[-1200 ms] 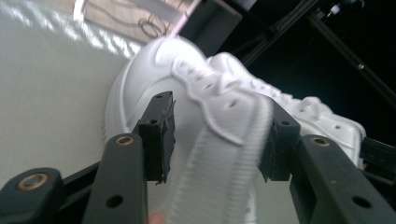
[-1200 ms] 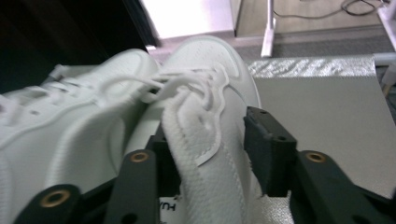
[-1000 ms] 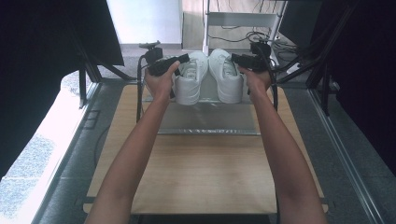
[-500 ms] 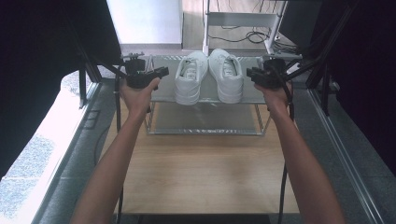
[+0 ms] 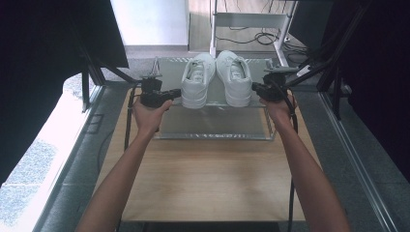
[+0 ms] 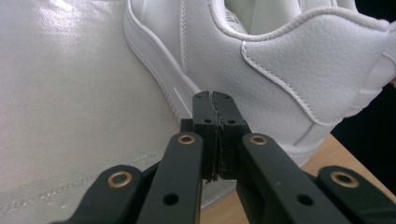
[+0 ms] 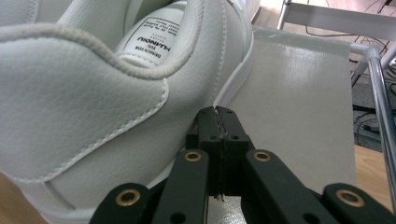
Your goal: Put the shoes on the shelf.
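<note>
Starting at the left side of the high view, the left gripper (image 5: 175,92) is in the person's left hand (image 5: 147,113), beside the outer side of the left shoe (image 5: 197,79). Its two black jaws have just been closing and now they are pressed together, with nothing between them. In the left gripper view the closed tips (image 6: 215,103) point at the white sole edge of this shoe (image 6: 289,70), near the heel; I cannot tell if they touch it or only stand just in front of it.

Both white shoes stand side by side on the pale top shelf of a small metal rack (image 5: 167,72), heels toward the person, toes pointing away. The rack stands at the far end of a wooden table (image 5: 208,179). The right shoe (image 5: 235,77) is just beside the left one, touching it or nearly so.

At the right side, the right gripper (image 5: 255,88) is in the right hand (image 5: 278,108), next to the outer side of the right shoe. Its jaws too have just been closing and are shut on nothing. In the right gripper view the tips (image 7: 217,112) are very near the sole edge of the shoe (image 7: 93,93), where it meets the shelf fabric (image 7: 299,102).
</note>
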A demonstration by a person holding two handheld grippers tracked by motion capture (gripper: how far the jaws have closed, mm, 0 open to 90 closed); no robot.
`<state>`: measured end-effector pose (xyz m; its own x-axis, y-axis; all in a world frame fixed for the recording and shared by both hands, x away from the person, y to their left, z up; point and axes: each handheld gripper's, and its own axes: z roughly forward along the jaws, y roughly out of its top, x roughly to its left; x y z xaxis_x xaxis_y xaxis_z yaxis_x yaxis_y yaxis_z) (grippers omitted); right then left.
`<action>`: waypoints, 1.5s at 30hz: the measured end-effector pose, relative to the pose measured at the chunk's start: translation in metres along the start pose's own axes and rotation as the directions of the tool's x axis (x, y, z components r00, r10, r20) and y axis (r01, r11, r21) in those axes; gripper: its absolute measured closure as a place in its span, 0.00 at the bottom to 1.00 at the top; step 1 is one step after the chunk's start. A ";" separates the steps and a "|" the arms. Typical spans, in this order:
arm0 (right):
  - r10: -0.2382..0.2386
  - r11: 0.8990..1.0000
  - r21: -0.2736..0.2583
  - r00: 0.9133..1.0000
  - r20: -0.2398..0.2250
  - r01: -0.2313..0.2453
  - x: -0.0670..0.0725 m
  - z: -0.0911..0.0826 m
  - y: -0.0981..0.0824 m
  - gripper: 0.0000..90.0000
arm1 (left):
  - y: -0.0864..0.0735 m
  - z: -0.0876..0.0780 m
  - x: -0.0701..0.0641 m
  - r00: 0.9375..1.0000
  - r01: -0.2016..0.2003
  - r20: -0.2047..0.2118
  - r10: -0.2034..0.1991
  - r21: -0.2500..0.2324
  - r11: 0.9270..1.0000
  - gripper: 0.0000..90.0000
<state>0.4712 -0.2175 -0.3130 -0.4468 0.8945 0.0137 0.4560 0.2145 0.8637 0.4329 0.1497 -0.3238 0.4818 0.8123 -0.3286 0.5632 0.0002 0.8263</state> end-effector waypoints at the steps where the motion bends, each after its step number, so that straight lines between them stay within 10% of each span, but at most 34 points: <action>1: -0.003 1.000 0.002 1.000 0.000 0.003 0.001 0.000 0.000 1.00 | 0.000 0.000 0.000 1.000 0.009 0.006 -0.009 -0.002 1.000 0.99; 9: -0.046 0.999 0.007 0.998 -0.041 0.046 0.020 0.000 -0.002 1.00 | -0.003 0.011 -0.009 0.998 0.059 0.040 -0.058 -0.018 0.998 1.00; 15: -0.062 0.998 0.005 0.997 -0.055 0.062 0.030 0.002 -0.007 1.00 | -0.004 0.016 -0.027 1.000 -0.024 -0.019 0.023 -0.006 1.000 1.00; 19: -0.043 0.999 -0.011 0.996 -0.079 0.042 0.025 0.000 -0.009 0.93 | -0.005 0.010 -0.017 0.999 0.038 0.026 -0.036 -0.051 0.998 0.83; 26: -0.027 0.991 -0.135 0.995 -0.100 0.013 0.023 -0.027 -0.018 0.76 | -0.017 -0.014 -0.024 0.999 -0.039 0.025 0.042 -0.124 0.991 0.62; 32: -0.037 0.978 -0.211 0.990 -0.137 0.008 0.028 -0.056 -0.051 0.61 | -0.049 -0.037 -0.031 0.995 -0.078 0.051 0.087 -0.147 0.986 0.52; 45: 0.021 0.983 -0.178 0.982 -0.186 -0.055 0.011 -0.092 -0.148 0.55 | -0.128 -0.067 -0.025 0.989 -0.109 0.091 0.114 -0.059 0.992 0.45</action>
<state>0.3280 -0.2759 -0.3941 -0.5724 0.8104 0.1252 0.3357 0.0923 0.9374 0.3044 0.1686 -0.3909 0.6021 0.7503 -0.2730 0.4672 -0.0538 0.8825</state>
